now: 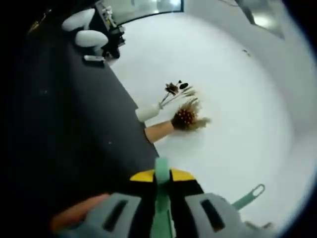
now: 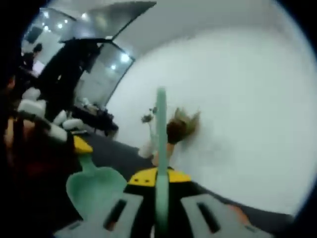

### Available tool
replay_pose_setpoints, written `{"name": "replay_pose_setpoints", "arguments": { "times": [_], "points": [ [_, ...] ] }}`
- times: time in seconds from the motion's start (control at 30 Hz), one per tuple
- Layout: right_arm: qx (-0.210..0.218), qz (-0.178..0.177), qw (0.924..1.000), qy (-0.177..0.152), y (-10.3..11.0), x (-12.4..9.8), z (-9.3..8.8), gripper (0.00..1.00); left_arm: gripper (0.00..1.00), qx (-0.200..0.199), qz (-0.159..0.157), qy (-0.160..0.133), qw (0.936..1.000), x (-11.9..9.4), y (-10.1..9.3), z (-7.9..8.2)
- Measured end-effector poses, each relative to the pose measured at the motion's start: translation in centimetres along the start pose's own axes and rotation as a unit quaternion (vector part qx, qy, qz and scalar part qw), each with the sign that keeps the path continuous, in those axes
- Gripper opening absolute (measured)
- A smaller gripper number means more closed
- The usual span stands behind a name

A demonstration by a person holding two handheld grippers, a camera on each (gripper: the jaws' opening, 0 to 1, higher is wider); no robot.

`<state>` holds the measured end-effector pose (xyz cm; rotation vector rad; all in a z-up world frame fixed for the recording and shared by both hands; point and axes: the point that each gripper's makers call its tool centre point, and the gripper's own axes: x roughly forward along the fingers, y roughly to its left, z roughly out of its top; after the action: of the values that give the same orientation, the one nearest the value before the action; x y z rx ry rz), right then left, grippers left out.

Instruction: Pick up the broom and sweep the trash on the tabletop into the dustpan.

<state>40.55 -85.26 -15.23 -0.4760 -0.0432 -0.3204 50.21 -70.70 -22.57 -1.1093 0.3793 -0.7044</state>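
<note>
Facing the white tabletop [image 1: 237, 99], the left gripper [image 1: 162, 179] has its jaws closed on a thin teal strip that runs up between them. In the right gripper view this same gripper enters from the left, and the teal dustpan [image 2: 96, 191] hangs from it by its handle, scoop side towards the camera, over the dark floor [image 2: 124, 153]. The right gripper [image 2: 159, 179] clamps the broom [image 2: 161, 129], whose teal shaft rises straight from between the jaws. The broom's brush end cannot be made out. In the left gripper view a teal looped end [image 1: 252, 195] pokes in from the lower right, above the tabletop.

The trash lies near the tabletop's edge, beside the dark floor: a brown tufted piece [image 1: 185, 118] on a short tan stem, a white piece [image 1: 147, 112] just beside it, and dark dried sprigs [image 1: 174, 89] a little farther in. In the right gripper view the brown tuft sits just beside the shaft's tip.
</note>
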Motion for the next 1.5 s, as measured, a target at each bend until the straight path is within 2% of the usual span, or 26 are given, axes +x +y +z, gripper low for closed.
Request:
{"name": "replay_pose_setpoints", "arguments": {
  "times": [0.1,0.2,0.27,0.33,0.37,0.4,0.47,0.53,0.63,0.73,0.77,0.87,0.93,1.03,1.1,1.17,1.23,1.27,1.3,1.37,1.5],
  "points": [
    [0.014,-0.004,0.9983,0.057,-0.5,0.9,-2.9,0.04,0.1,-0.001,-0.001,0.001,1.0,0.0,0.0,0.0],
    [0.009,0.003,0.9974,0.072,-0.1,1.2,-3.9,0.04,0.1,0.0,-0.002,0.0,1.0,0.0,0.0,0.0],
    [0.048,0.035,0.9964,0.059,1.2,1.0,-3.2,0.04,0.1,-0.001,-0.002,0.0,1.0,0.0,0.0,0.0],
    [0.076,0.062,0.9948,0.026,2.2,0.6,-1.4,0.04,0.1,0.001,-0.003,0.0,1.0,0.0,-0.1,0.0],
    [0.106,0.088,0.9904,0.011,3.0,0.3,-0.4,0.04,0.1,0.001,-0.003,0.0,1.0,0.0,-0.1,0.0],
    [0.123,0.08,0.9892,-0.005,2.8,-0.1,0.5,0.04,0.1,0.001,-0.004,0.0,1.0,0.0,-0.1,0.0],
    [0.115,0.074,0.9906,-0.009,2.5,-0.5,0.8,0.04,0.1,0.001,-0.004,0.0,1.0,0.0,-0.1,0.0],
    [0.073,0.031,0.9969,-0.007,1.2,-0.5,0.5,0.04,0.1,0.001,-0.005,0.0,1.0,0.0,-0.1,0.1],
    [0.073,0.039,0.9964,0.021,1.9,-0.2,-0.9,0.05,0.1,0.001,-0.005,-0.001,1.0,0.0,-0.1,0.1],
    [0.07,0.069,0.9948,0.026,3.5,0.0,-0.6,0.05,0.1,-0.001,-0.005,-0.001,1.0,0.0,-0.1,0.1],
    [0.079,0.091,0.9925,0.023,4.5,0.0,-0.3,0.05,0.1,-0.001,-0.004,-0.001,1.0,0.0,-0.1,0.1],
    [0.091,0.149,0.9846,-0.002,7.3,-0.5,1.1,0.05,0.1,0.0,-0.004,-0.001,1.0,0.0,-0.1,0.1],
    [0.091,0.169,0.9813,-0.021,8.3,-1.1,2.2,0.05,0.1,0.0,-0.004,-0.001,1.0,0.0,-0.1,0.1],
    [0.092,0.163,0.9817,-0.035,7.1,-1.1,3.1,0.05,0.1,-0.002,-0.005,-0.001,1.0,0.1,-0.1,0.1],
    [0.092,0.137,0.9853,-0.045,4.9,-1.3,3.7,0.05,0.1,-0.002,-0.003,0.0,1.0,0.1,-0.1,0.1],
    [0.082,0.1,0.9907,-0.042,2.6,-1.5,3.6,0.05,0.1,-0.011,-0.002,0.004,0.9999,0.2,0.0,0.1],
    [0.08,0.077,0.9932,-0.036,0.7,-2.4,2.8,0.05,0.1,-0.018,0.001,0.006,0.9998,0.1,0.0,0.1],
    [0.083,0.061,0.9943,-0.026,-0.8,-2.6,2.0,0.05,0.1,-0.02,0.006,0.007,0.9998,0.1,0.1,0.0],
    [0.097,0.055,0.9937,-0.015,-1.6,-2.8,1.3,0.05,0.1,-0.035,0.007,0.008,0.9993,-0.1,0.1,0.0],
    [0.094,0.029,0.9952,0.002,-3.2,-3.1,0.1,0.05,0.1,-0.036,0.006,0.01,0.9993,-0.5,0.1,-0.1],
    [0.099,0.005,0.9949,0.022,-4.4,-3.1,-1.8,0.05,0.1,-0.033,0.002,0.018,0.9993,-1.2,-0.5,-0.9]
  ]
}}
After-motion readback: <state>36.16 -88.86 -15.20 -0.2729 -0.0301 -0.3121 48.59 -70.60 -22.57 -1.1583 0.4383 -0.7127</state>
